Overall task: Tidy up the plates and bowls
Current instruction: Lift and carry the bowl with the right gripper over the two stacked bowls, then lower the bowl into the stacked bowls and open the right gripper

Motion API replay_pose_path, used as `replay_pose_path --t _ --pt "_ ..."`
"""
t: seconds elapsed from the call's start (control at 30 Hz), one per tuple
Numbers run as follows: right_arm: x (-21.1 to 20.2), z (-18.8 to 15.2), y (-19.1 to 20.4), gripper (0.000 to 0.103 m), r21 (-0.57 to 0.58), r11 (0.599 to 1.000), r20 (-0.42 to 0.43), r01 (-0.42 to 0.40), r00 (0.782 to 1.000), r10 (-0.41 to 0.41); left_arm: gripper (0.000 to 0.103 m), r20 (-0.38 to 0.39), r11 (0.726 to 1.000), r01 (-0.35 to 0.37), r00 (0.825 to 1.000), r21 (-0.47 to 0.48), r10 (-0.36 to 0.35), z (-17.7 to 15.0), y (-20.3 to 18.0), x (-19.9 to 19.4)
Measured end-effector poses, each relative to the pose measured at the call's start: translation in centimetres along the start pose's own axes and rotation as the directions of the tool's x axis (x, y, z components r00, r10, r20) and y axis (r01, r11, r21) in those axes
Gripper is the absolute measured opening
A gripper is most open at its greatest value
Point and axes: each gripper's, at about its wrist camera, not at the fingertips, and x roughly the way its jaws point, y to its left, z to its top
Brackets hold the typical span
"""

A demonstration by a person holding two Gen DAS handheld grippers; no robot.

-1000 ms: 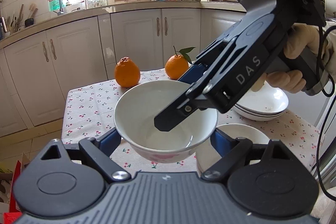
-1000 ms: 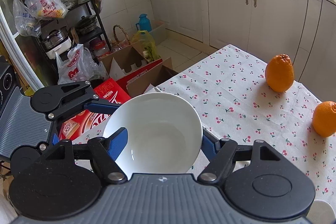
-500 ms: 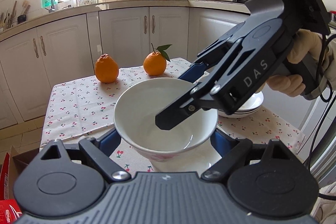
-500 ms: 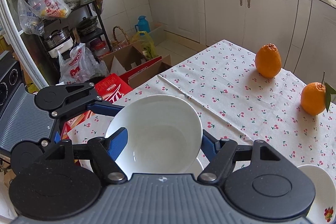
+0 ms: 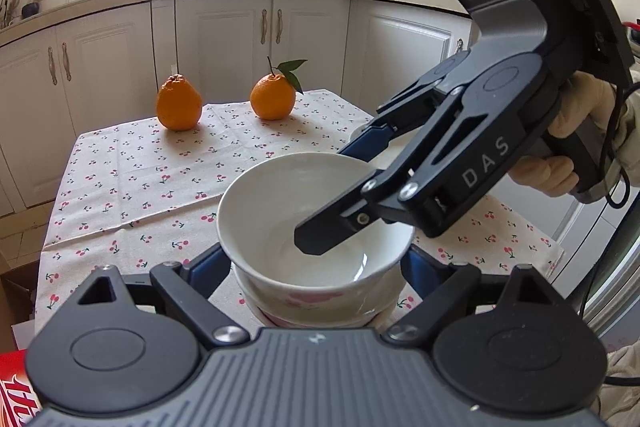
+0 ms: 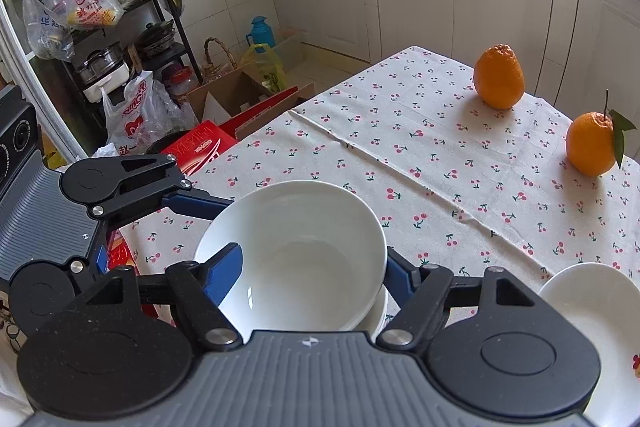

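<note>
White bowl point(image 5: 316, 223): nested on a second bowl point(image 5: 320, 307) on the desk point(image 5: 132, 187). Left gripper point(image 5: 316, 263): fingers wide, flanking it, contact unclear. Right gripper point(image 6: 316, 267): fingers pinch near rim. Advice: seat level, release straight apart.

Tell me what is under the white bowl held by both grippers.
Under the white bowl sits a second bowl with red print, its rim peeking out below. What that one rests on is hidden by the bowls and gripper bodies.
</note>
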Motion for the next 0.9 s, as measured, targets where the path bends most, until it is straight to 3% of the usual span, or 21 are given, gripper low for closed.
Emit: replay_pose_path --t 0.47,0.53,0.63,0.9 --pt "0.7 -0.9 0.2 0.083 -0.014 1.000 -0.008 0.014 1.000 -0.014 0.091 -0.018 1.000 0.010 1.000 0.001 -0.010 -0.4 -0.2 0.5" --pt "0.8 -1.0 0.3 0.085 -0.019 1.000 -0.006 0.016 1.000 -0.016 0.092 -0.018 1.000 0.008 1.000 0.000 -0.008 -0.5 -0.2 0.5" --pt "0.4 -1.2 0.6 0.103 -0.035 0.999 0.026 0.031 0.999 -0.030 0.095 -0.016 1.000 0.021 1.000 -0.010 -0.021 -0.6 0.0 0.5" --pt "-0.5 -1.7 1.8 0.103 -0.109 0.991 0.055 0.083 0.995 -0.077 0.097 -0.032 1.000 0.028 0.999 -0.011 -0.028 -1.4 0.5 -0.3"
